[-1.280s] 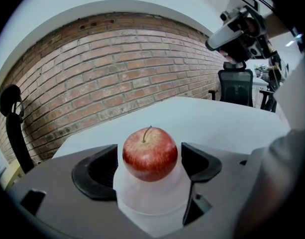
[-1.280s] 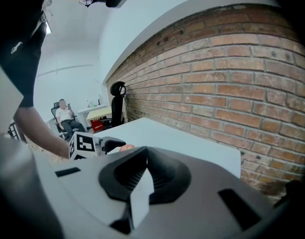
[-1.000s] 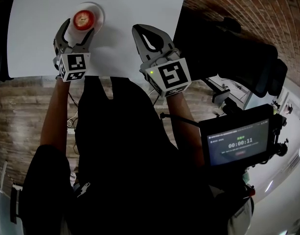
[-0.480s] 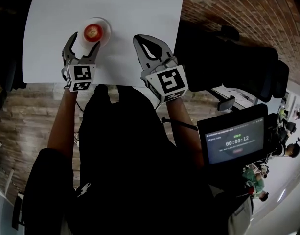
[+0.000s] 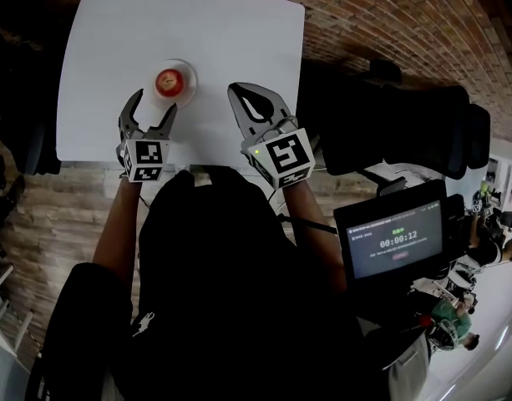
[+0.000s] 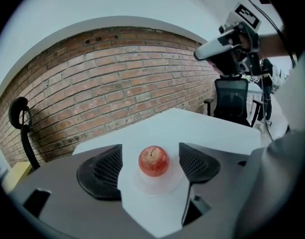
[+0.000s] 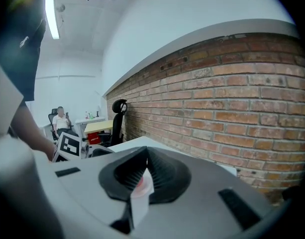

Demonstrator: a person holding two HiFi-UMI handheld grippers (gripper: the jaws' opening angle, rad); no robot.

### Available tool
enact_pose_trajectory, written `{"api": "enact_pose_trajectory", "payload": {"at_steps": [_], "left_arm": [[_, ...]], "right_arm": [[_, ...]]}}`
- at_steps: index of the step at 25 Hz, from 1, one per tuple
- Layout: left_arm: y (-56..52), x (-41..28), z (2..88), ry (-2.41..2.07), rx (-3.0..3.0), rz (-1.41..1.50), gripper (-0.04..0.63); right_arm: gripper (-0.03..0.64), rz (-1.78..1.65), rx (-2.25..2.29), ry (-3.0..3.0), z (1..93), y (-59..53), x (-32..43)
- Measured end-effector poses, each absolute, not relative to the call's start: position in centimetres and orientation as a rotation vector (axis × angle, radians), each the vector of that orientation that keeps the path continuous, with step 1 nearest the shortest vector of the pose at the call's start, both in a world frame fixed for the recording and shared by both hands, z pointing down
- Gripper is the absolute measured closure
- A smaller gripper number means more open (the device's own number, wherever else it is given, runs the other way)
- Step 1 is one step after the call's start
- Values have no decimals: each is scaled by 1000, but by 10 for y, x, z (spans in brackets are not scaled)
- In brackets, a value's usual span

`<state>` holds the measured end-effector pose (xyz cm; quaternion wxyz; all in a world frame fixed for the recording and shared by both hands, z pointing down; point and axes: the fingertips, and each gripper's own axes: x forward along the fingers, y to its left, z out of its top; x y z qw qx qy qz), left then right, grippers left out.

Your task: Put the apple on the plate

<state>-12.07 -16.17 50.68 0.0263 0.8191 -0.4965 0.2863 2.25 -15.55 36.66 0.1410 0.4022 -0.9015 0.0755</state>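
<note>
Changing since a second ago: the left gripper [image 5: 154, 105] has drawn back toward the person. Before, its jaws stood on both sides of the apple [image 5: 169, 80]; now their tips reach only to the near edge of the plate [image 5: 190, 87].
Apple: it sits upright, stem up, in the middle of the small white plate on the white desk [image 5: 239, 32], and nothing touches it.
Meaning for the task: in my judgement the placing is already done, because the fruit rests on the plate and was let go. Only the retreat of the hands seems to remain.
Left jaws: they stand wide apart and have just been closing a little. No thing is between the pads; the apple lies beyond the tips.
Right jaws: the right gripper [image 5: 239, 90] hangs near the plate, at its right side. Its jaws are together with only a thin slit between them, and they hold nothing.
</note>
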Motion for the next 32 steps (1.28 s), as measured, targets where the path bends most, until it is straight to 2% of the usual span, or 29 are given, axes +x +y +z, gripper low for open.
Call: {"api": "enact_pose_trajectory", "payload": {"at_steps": [4,7,11,19,25,32], "left_arm": [[-163,-113,510,-1523,2552,877,243],[-165,-111,506,-1531,2575,898,315],[-167,-109,491,-1539,2597,880,348],[-168,-104,441,-1560,2585,635,540],[-159,-105,408,-1532,2595,499,588],[-144,-115,375,-1528,2619,432,588]], "right_arm": [[612,206,1175,-2605,371,-157,24],[612,197,1186,-2609,371,-157,24],[612,184,1193,-2625,365,-158,24],[612,248,1220,-2667,359,-156,26],[612,209,1196,-2675,354,-152,19],[612,154,1206,-2702,345,-150,15]]}}
